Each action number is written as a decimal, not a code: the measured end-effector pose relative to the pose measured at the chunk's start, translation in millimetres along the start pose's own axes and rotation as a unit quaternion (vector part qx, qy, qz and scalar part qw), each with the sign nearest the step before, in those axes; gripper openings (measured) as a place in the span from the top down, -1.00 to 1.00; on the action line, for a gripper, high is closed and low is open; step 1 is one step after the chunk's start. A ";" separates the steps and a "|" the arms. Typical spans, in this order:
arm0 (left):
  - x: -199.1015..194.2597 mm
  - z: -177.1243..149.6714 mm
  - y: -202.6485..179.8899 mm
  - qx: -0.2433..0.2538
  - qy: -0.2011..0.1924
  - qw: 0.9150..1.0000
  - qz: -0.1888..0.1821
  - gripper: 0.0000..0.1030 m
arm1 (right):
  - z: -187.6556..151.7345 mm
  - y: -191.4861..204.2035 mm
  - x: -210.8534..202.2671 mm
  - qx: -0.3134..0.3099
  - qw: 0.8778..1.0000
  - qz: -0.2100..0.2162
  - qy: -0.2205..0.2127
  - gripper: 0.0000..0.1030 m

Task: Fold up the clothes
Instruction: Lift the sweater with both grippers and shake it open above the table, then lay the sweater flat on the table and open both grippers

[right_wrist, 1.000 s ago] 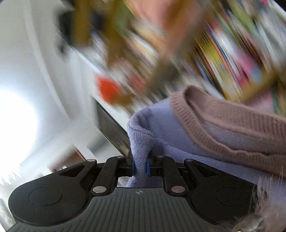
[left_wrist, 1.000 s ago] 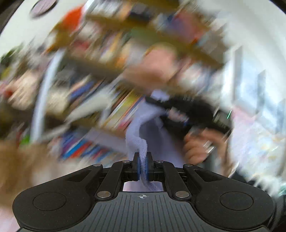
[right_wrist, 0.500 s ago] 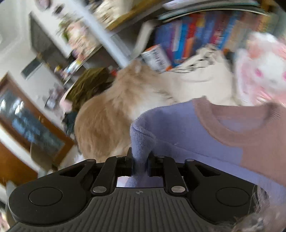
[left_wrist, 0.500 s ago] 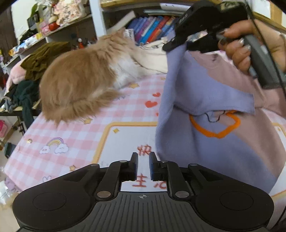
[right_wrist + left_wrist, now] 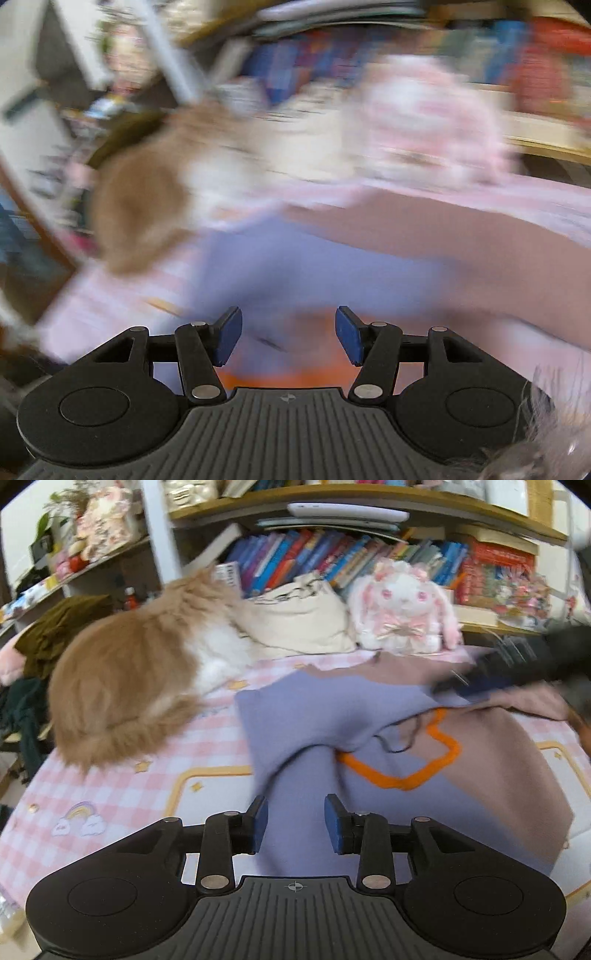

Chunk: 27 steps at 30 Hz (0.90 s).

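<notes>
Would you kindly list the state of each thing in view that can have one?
Sweater: lying on the bed, rumpled, one flap folded over, not gripped.
Left gripper: jaws opening, over the sweater, pads clear of it.
Right gripper: jaws opening, nothing pinched; view blurred.
Cat: lying on the checked bedspread, beside the sweater.
Plush rabbit: upright against the books.

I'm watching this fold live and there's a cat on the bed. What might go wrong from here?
1. The cat lies right beside the sweater; it may step onto the knit or get startled.
2. The sweater landed bunched, one lavender flap folded over the orange outline; folding now could trap creases.
3. Both the left gripper and right gripper are opening with nothing clamped, so any regrasp may pinch several layers.
</notes>
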<state>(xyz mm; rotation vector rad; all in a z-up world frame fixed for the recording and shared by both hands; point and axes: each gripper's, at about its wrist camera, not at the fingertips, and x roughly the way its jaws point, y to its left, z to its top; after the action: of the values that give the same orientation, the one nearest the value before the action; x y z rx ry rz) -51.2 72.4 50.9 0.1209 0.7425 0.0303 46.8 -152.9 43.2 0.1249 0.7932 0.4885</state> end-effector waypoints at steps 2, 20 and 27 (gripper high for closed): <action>6.1 5.1 -14.7 0.023 -0.005 1.000 -0.015 0.33 | -21.2 -22.3 -16.4 0.009 0.998 -0.055 -0.003 -0.04; 95.0 44.2 -200.7 0.303 -0.066 0.950 -0.033 0.34 | -100.8 -30.7 -72.9 -0.072 0.987 0.071 0.123 0.81; 94.9 33.9 -223.3 0.358 -0.065 0.929 -0.066 0.34 | -104.0 -16.9 -73.8 -0.122 0.981 0.074 0.134 0.80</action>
<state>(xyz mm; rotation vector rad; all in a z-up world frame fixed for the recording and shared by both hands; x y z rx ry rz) 38.3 -145.9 -15.1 0.7645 0.5976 -0.3803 -64.8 -209.7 13.7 -0.1142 0.9847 0.7500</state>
